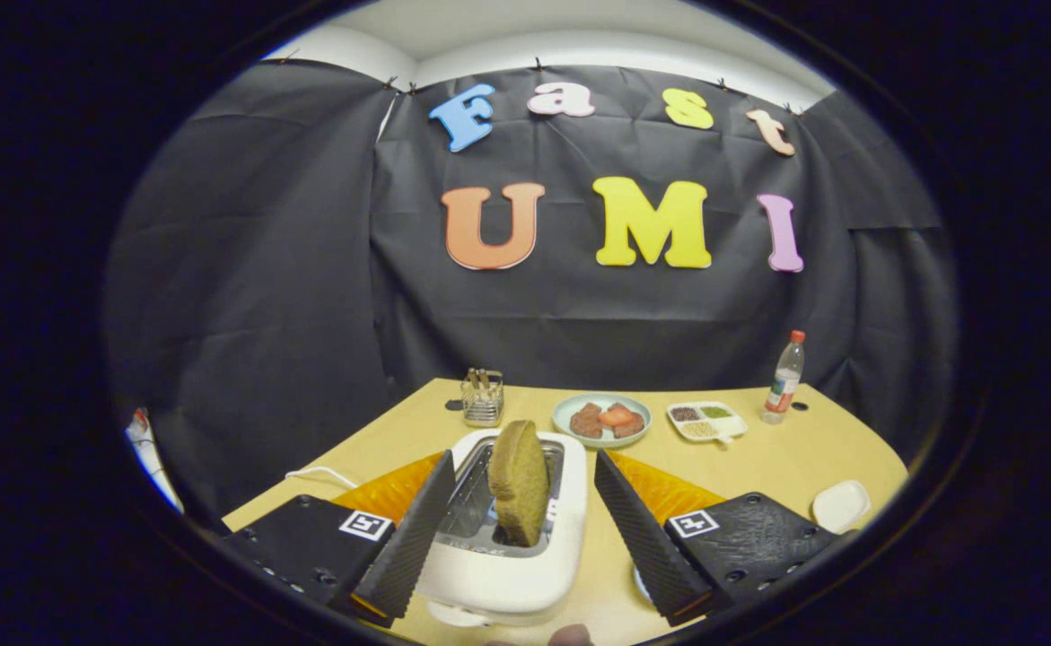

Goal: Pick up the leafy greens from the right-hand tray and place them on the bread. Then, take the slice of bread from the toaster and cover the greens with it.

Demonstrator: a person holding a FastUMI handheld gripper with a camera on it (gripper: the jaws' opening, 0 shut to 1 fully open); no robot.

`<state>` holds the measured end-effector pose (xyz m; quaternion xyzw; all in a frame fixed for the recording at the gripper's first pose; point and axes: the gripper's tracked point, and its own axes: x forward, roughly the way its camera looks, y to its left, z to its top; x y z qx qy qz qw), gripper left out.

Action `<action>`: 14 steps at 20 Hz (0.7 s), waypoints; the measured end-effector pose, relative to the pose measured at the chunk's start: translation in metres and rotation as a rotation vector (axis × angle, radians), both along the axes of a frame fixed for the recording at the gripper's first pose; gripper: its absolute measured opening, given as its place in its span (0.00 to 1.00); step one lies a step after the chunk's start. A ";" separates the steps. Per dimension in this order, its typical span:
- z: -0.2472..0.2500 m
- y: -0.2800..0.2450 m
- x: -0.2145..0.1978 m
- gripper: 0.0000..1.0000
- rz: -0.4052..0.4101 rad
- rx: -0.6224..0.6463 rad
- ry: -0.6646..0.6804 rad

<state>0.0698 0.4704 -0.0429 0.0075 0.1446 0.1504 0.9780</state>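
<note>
One bread slice [519, 482] stands in one toaster [503, 538] between the gripper's [514, 529] spread jaws, with one plate [601, 419] and one bottle [784, 377] beyond on the desk [785, 453].

Glossy plastic toaster [503, 561], rough bread [519, 483].

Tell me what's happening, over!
Gripper open, fingers either side of the toaster. Bread slice upright in the slot, between the fingers, not gripped. Nothing in the way.
</note>
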 end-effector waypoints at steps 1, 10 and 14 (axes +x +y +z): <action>0.000 0.001 0.008 0.96 -0.022 -0.020 0.001; -0.030 0.007 0.036 0.58 -0.110 -0.067 0.130; -0.029 0.009 0.035 0.16 -0.093 -0.079 0.127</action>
